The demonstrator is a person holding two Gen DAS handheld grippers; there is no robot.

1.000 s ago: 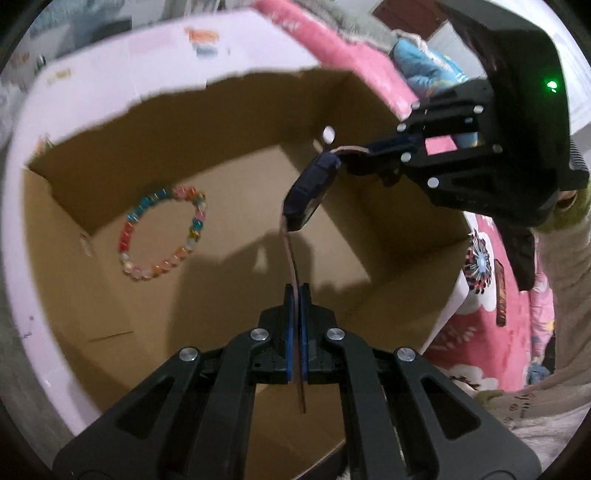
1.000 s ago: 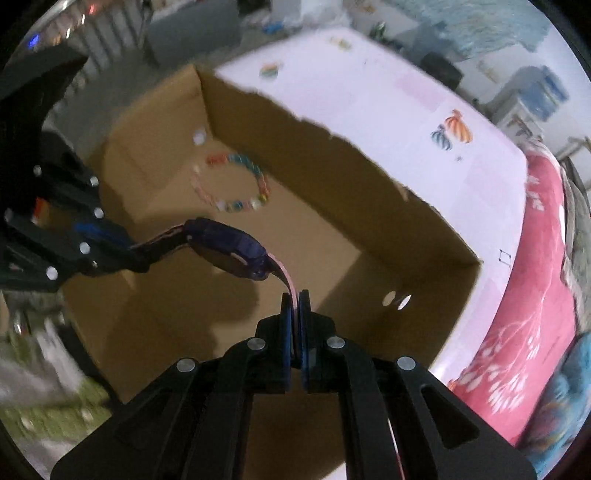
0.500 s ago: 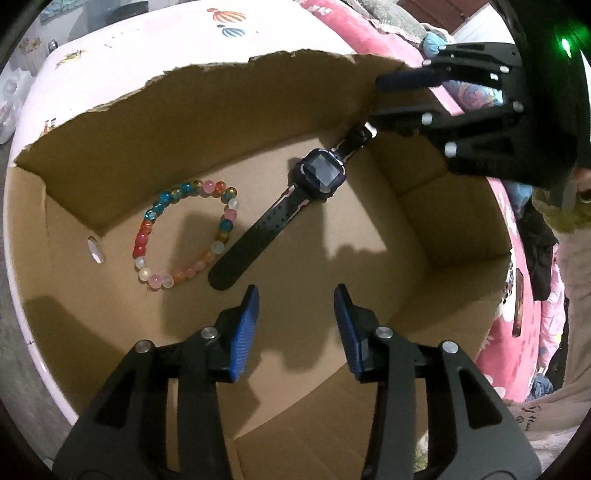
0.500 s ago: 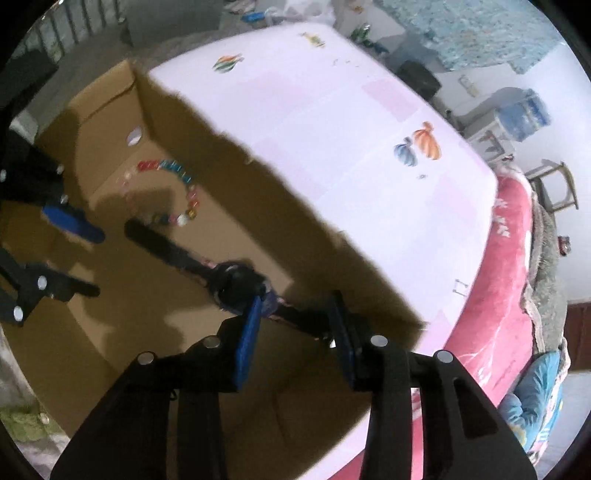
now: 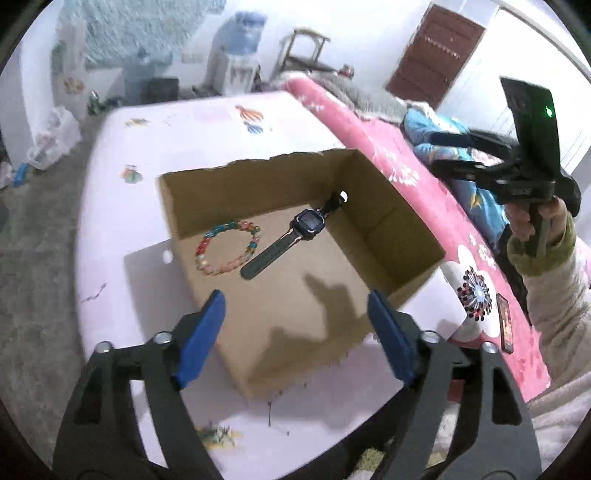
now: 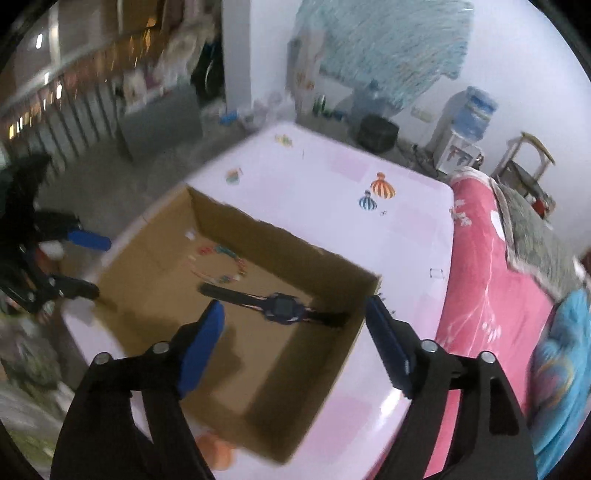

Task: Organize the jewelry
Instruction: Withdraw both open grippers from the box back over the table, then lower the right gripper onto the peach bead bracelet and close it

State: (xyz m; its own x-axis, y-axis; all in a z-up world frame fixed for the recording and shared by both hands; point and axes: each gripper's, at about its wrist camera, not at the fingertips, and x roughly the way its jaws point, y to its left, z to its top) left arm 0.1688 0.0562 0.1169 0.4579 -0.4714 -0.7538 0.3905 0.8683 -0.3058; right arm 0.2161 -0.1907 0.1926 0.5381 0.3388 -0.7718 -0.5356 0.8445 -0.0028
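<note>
The cardboard box (image 5: 388, 229) holds 1 watch (image 5: 291, 232) and 1 bead bracelet (image 5: 227, 247); left gripper (image 5: 295, 332) and right gripper (image 6: 293, 339) fingers, just opened, stand wide and empty.

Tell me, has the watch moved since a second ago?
Yes. It hung strap-held between both grippers; now the watch lies flat on the box floor beside the bead bracelet.

White walls (image 5: 480, 22), brown door (image 5: 436, 55)
</note>
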